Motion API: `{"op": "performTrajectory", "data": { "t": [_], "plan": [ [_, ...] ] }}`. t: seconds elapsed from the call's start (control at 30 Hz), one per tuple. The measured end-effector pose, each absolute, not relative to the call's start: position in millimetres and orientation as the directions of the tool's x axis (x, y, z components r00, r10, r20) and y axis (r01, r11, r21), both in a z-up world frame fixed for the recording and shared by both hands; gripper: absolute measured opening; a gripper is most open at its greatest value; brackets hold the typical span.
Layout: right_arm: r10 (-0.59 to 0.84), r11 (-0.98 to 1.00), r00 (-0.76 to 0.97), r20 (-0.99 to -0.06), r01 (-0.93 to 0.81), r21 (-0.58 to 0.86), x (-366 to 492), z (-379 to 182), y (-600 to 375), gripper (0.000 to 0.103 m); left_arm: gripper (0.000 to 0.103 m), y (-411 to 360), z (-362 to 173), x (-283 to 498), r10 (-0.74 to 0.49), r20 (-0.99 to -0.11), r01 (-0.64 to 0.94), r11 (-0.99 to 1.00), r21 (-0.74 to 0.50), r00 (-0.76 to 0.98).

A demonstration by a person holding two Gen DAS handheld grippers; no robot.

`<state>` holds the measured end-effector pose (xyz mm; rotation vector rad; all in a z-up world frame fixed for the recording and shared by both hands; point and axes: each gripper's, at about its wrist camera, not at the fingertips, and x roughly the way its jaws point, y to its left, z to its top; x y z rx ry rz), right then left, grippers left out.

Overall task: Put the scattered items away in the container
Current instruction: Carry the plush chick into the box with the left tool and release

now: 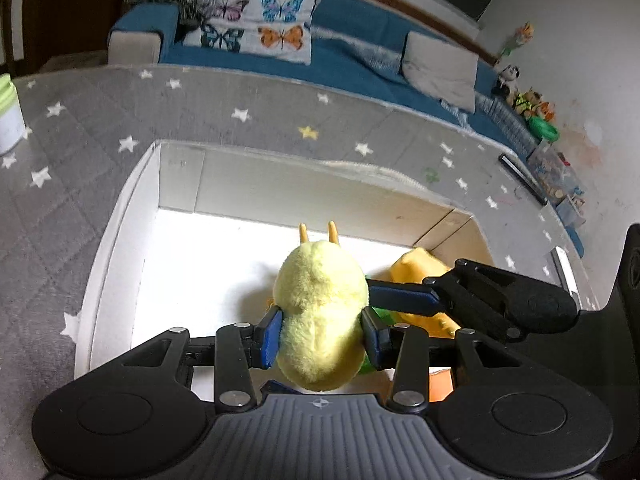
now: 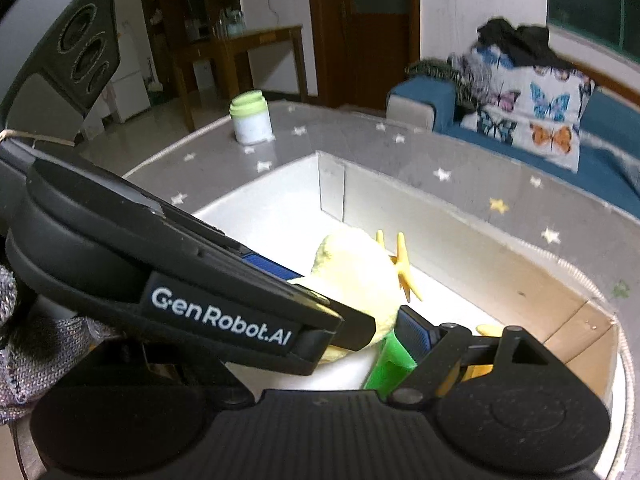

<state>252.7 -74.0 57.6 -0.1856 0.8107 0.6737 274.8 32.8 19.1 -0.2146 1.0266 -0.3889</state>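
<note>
The left gripper (image 1: 322, 334) clamped the fluffy pale-yellow plush chick (image 1: 320, 312) between its blue pads, above the open white cardboard box (image 1: 120, 240). The right gripper (image 2: 340, 320) reached in beside it; its finger spacing could not be told. The box sat on a grey star-patterned quilted mat (image 1: 80, 160), before a blue sofa (image 1: 360, 40).
</note>
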Motion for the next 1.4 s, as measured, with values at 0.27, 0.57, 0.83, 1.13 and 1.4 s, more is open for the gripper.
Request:
{"op": "performTrajectory", "data": {
  "t": [0.27,0.57,0.83,1.13,1.4],
  "plan": [
    [0.477,0.783,0.441,-0.761,-0.607,0.139,250.9,54.2,-73.2,0.082,0.045,45.0,13.6,278.4,-0.418,-0.799,0.17,0.908,-0.383,0.433],
    [0.474,0.787,0.454,-0.754,-0.602,0.133,254.0,57.1,-70.9,0.083,0.044,48.5,25.7,276.3,-0.412,-0.791,0.148,0.909,-0.389,0.453],
    [0.48,0.797,0.488,-0.729,-0.591,0.129,247.8,65.9,-75.4,0.083,0.044,53.6,44.2,260.9,-0.385,-0.767,0.16,0.921,-0.356,0.513],
    [0.495,0.8,0.582,-0.645,-0.596,0.076,207.4,88.0,-83.3,0.084,0.044,73.9,60.7,215.0,-0.392,-0.707,0.152,0.913,-0.379,0.589],
    [0.511,0.803,0.649,-0.564,-0.595,0.042,163.5,99.2,-82.8,0.089,0.044,91.1,71.8,167.5,-0.342,-0.655,0.128,0.927,-0.353,0.674]
  ]
}}
